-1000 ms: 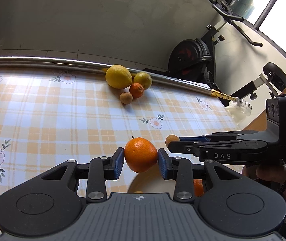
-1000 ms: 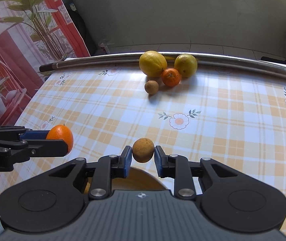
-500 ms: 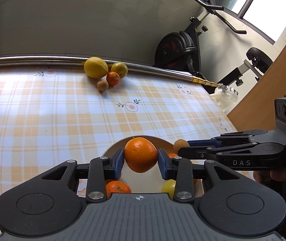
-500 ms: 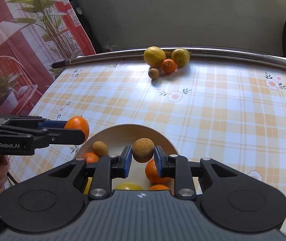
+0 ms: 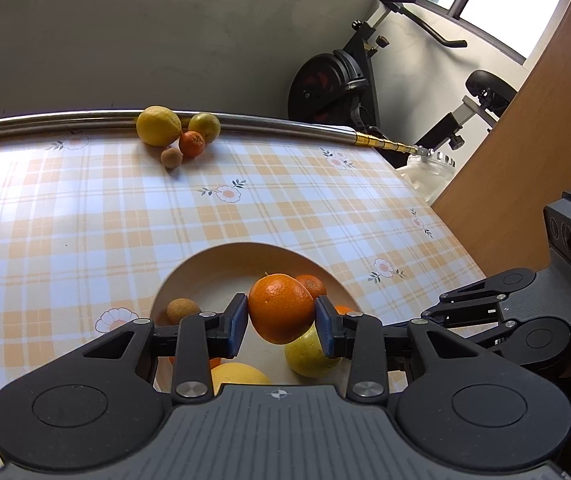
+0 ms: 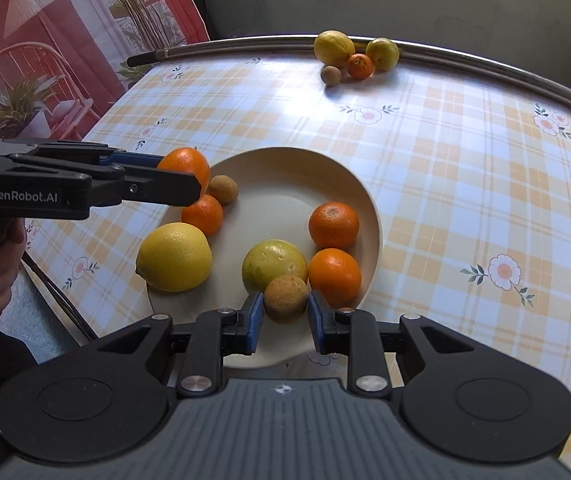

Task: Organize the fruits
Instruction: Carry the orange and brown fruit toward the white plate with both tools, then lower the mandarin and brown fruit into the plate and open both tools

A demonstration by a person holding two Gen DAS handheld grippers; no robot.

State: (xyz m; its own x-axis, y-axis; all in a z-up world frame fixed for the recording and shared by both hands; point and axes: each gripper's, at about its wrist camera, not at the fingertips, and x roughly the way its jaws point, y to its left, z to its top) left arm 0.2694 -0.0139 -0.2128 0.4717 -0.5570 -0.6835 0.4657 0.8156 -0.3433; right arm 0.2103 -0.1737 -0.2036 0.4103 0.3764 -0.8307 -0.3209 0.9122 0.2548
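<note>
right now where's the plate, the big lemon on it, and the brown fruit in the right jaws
plate [image 6: 285, 184], right wrist view, bare middle
big lemon [image 6: 174, 257], right wrist view, its middle
brown fruit [image 6: 285, 297], right wrist view, its middle

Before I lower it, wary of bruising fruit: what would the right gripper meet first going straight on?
Probably the yellow-green fruit on the plate, just beyond the brown fruit it holds; depth is unclear.
</note>
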